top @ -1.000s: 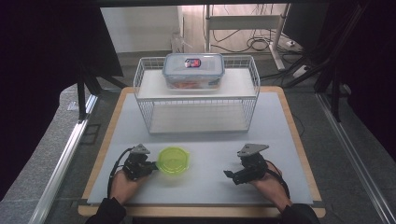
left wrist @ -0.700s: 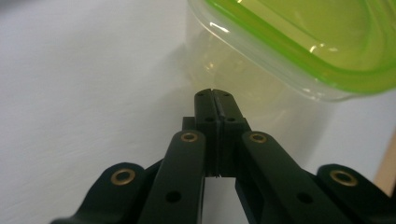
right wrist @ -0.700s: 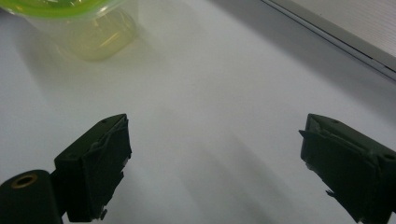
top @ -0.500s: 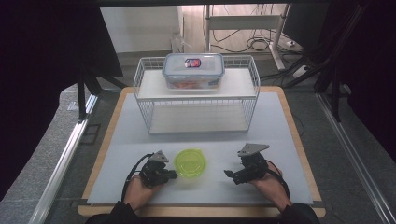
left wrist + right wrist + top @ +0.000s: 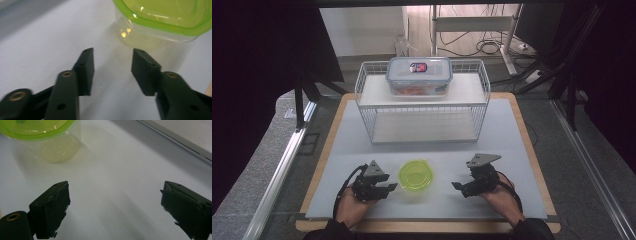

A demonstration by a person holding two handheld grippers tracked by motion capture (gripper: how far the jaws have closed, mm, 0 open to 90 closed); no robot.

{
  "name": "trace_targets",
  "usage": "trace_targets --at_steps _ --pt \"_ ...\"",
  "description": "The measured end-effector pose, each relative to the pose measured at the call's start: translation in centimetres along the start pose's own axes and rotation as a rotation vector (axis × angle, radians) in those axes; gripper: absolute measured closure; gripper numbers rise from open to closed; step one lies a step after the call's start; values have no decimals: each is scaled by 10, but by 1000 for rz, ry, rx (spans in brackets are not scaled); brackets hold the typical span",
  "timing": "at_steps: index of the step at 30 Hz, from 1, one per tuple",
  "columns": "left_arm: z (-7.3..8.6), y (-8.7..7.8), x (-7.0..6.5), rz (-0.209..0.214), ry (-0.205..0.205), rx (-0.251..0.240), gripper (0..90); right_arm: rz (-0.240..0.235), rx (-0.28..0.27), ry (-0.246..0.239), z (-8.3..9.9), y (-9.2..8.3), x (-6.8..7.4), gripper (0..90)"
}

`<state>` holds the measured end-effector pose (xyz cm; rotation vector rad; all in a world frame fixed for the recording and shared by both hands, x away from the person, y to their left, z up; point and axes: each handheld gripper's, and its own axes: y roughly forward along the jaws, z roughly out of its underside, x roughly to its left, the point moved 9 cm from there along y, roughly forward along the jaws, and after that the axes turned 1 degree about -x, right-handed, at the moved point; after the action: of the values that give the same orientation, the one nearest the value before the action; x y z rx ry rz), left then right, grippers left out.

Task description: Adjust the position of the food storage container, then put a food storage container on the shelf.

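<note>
Green-lidded tub [image 5: 416,174] now parked near-centre on tabletop [image 5: 512,130], between both hands. Left tool [image 5: 388,188] jaws just opened, nothing between them, tub just beyond tips — released, slide looks done. Right tool [image 5: 458,186] wide, empty, idle beside tub.

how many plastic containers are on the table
2. A green-lidded container sits on the mat between the two grippers; a clear lidded box sits on top of the wire rack at the back. None seem hidden.
</note>
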<state>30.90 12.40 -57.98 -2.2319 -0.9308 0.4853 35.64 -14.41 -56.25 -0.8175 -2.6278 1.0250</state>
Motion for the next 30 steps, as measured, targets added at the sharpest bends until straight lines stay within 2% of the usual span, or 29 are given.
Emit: trace_targets --at_steps 5,7,10,13,16,20,26,30 --pt "1 -15 3 -50 27 -61 329 0 -3 1 -1 0 1 82" --pt "3 -19 3 -56 20 -77 262 -3 -3 1 -1 0 1 82" --pt "9 -21 6 -70 7 -78 155 -7 -1 1 0 0 2 82" --pt "14 -23 7 -66 -19 -74 72 -10 -2 1 0 0 2 80" --pt "17 -26 7 -81 -20 -75 38 -12 1 0 0 1 2 79" --pt "17 -30 6 -82 -13 -105 28 -14 -2 8 0 2 2 70" --pt "17 -29 7 -86 25 -128 9 -9 1 41 0 4 1 24" --pt "20 -26 9 -78 19 -121 5 -13 -14 76 -4 5 3 4"
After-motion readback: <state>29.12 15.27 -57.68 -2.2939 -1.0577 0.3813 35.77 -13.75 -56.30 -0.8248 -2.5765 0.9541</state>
